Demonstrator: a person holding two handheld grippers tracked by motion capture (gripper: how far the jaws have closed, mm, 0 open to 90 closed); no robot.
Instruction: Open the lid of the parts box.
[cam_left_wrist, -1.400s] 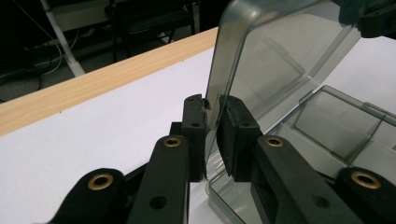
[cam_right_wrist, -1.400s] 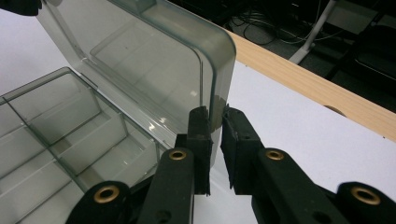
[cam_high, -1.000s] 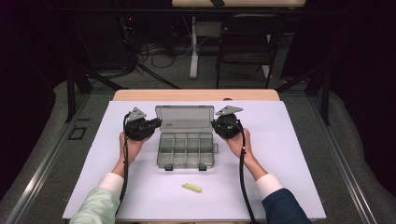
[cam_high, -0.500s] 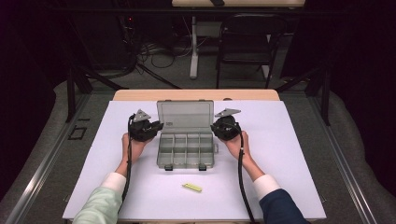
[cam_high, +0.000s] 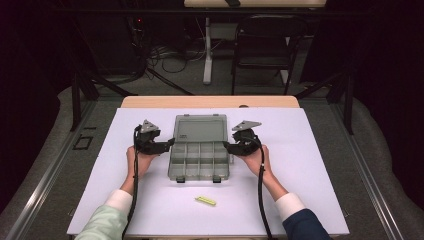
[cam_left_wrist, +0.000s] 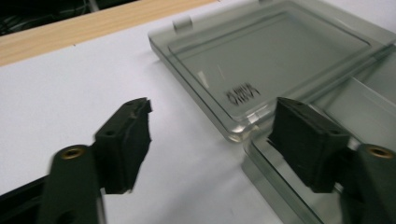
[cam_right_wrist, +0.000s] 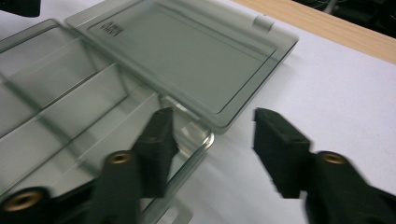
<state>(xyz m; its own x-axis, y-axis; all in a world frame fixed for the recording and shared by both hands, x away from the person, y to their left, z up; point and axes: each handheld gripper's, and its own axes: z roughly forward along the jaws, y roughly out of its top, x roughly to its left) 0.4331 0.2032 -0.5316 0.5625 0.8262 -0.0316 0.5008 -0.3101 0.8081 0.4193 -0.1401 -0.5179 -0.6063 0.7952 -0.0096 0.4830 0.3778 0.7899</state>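
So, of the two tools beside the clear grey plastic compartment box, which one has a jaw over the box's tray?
The right tool: one jaw hangs over the clear grey plastic compartment box, the other over the white table cover. The left tool likewise straddles the box's corner, less clearly.

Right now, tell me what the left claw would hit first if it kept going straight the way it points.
Probably the clear organizer box: the left claw, jaws just opened, straddles its corner by the flat-lying lid. One jaw sits over the box, the other over bare table. Depth is unclear.
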